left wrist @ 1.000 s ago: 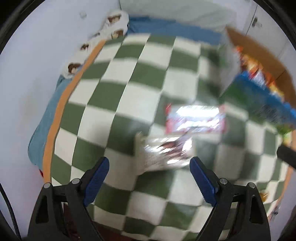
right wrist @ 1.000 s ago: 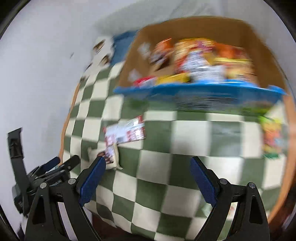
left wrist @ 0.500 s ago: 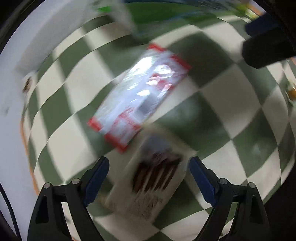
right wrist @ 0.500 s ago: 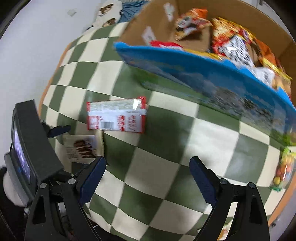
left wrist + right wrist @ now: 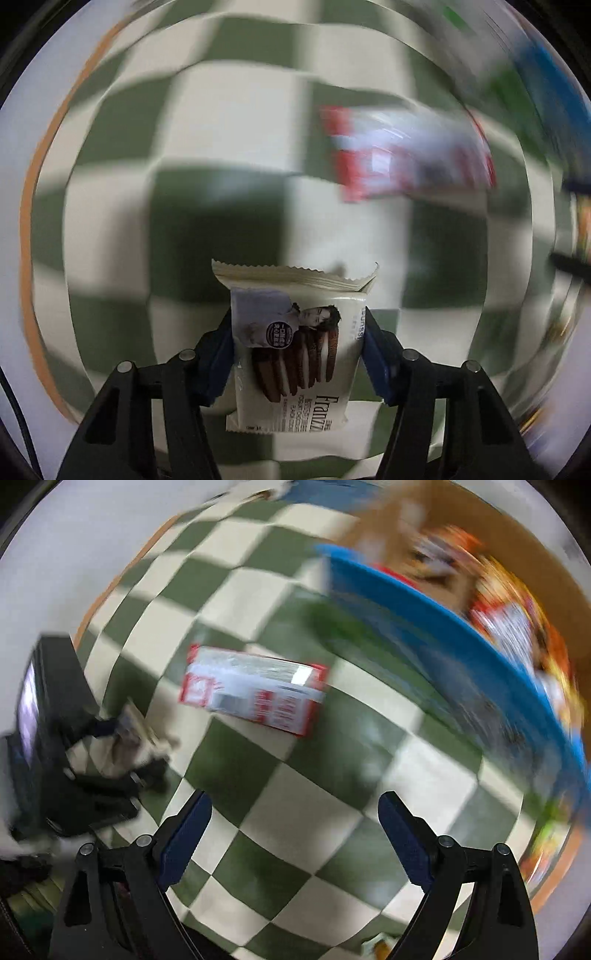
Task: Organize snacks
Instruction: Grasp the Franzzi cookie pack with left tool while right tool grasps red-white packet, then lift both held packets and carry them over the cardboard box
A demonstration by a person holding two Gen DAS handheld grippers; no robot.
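Nearest the left wrist camera, the left gripper (image 5: 297, 343) is closing on a cream biscuit pack (image 5: 295, 354) — the blue pads sit against both of its sides, with the pack standing between them, its crimped end pointing away over the checked cloth (image 5: 221, 122). Whether the pack is clear of the cloth cannot be told through the blur. The right gripper (image 5: 295, 834) hangs spread and empty above bare squares of the same cloth. A little farther off lies a red-and-white box (image 5: 255, 688), flat and untouched, roughly midway between the grippers and the carton. Beyond it stands the carton (image 5: 424, 602) with a blue front wall, already holding a heap of bright snack bags (image 5: 509, 620).

The step in hand looks like the pick-up of the biscuit pack. Next, by my reading, comes a firm pinch, a lift and a carry over the blue wall — while the free gripper is well placed to take the box.
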